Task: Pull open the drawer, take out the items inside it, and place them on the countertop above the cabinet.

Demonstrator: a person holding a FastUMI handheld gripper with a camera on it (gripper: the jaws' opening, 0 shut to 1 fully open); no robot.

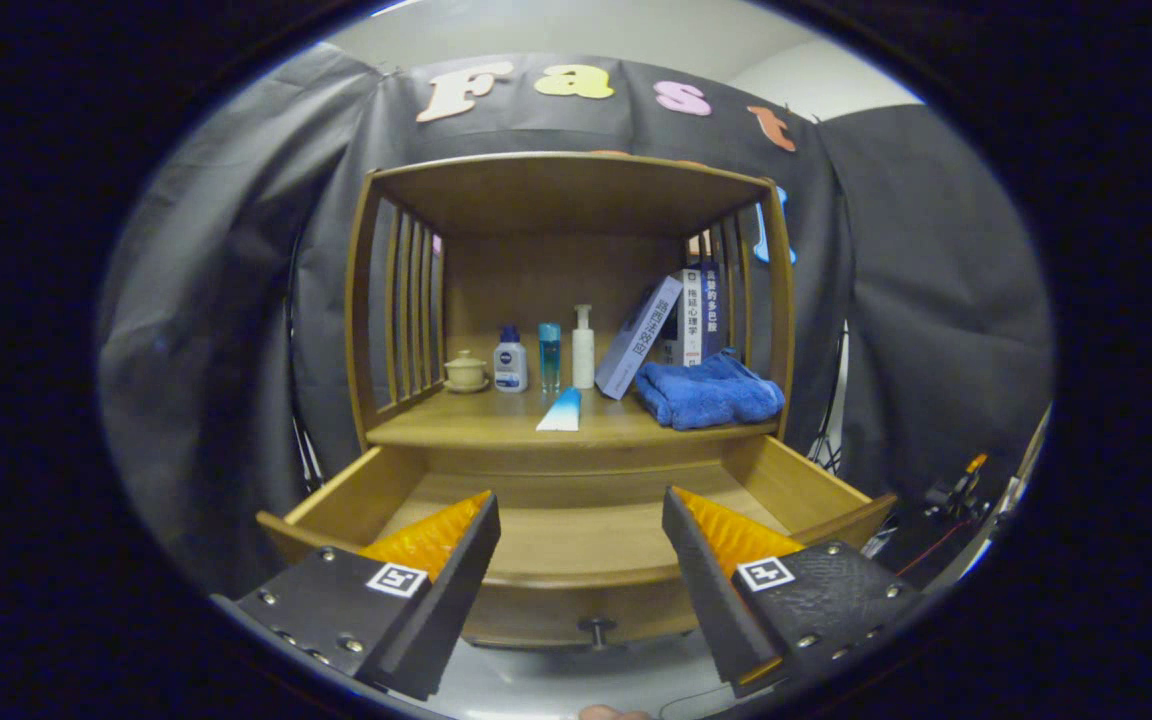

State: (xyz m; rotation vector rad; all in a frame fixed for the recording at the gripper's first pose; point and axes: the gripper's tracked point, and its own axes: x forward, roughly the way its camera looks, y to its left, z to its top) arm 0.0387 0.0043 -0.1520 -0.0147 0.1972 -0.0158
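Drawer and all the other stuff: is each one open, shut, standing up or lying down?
Drawer: pulled open.
Gripper: open, holding nothing, fingers over the drawer.
Tube: lying flat on the countertop.
Towel: folded.
Three bottles: upright, capped.
Books: one leaning, others upright.
Small lidded pot: lid on.

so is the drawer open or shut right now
Open. The drawer is pulled out from under the countertop, bare floor showing between the open gripper fingers, its knob near them.

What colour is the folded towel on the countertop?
Blue, in the gripper view: towel, beyond the open gripper.
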